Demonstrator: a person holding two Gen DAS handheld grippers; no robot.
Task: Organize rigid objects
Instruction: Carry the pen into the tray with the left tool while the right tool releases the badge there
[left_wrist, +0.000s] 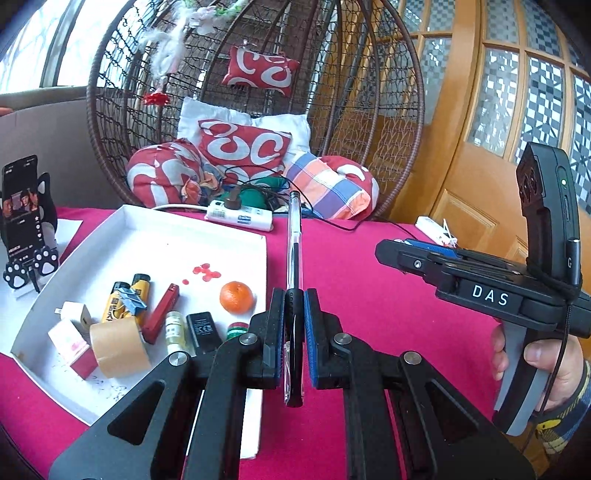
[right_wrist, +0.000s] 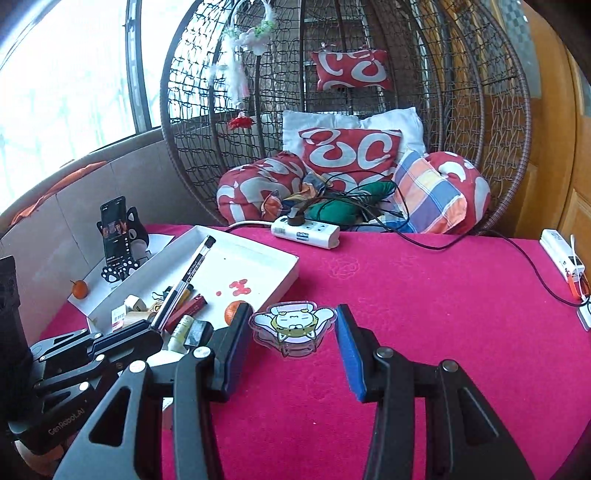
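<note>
Clear ballpoint pen (left_wrist: 294, 258) clamped between the narrow-set jaws of the left gripper (left_wrist: 294, 317), barrel sticking out forward, carried above the red tablecloth (left_wrist: 369, 295) just beside the right rim of the white tray (left_wrist: 258, 236). Acrylic cartoon-cat charm (right_wrist: 291, 326) between the pads of the right gripper (right_wrist: 293, 332), jaws part-way apart; looks gripped at its edges and lifted off the cloth, though pad contact on the right side cannot be told for sure. Already gathered in the tray: yellow lighters (left_wrist: 127, 295), roll of brown tape (left_wrist: 118, 347), red stapler-like piece (left_wrist: 162, 312), black adapter (left_wrist: 203, 328), small boxes, a tangerine (left_wrist: 236, 297). Judged well along, with pen and charm seemingly the last loose pieces to set down. Far half of the tray bare but for red spots, so room enough there; near end crowded. Raised tray rim to clear on the way in. Power strip (left_wrist: 240, 218) with trailing cables at the table's far edge, phone on a stand (left_wrist: 22, 221) left of the tray, second gripper close alongside.
</note>
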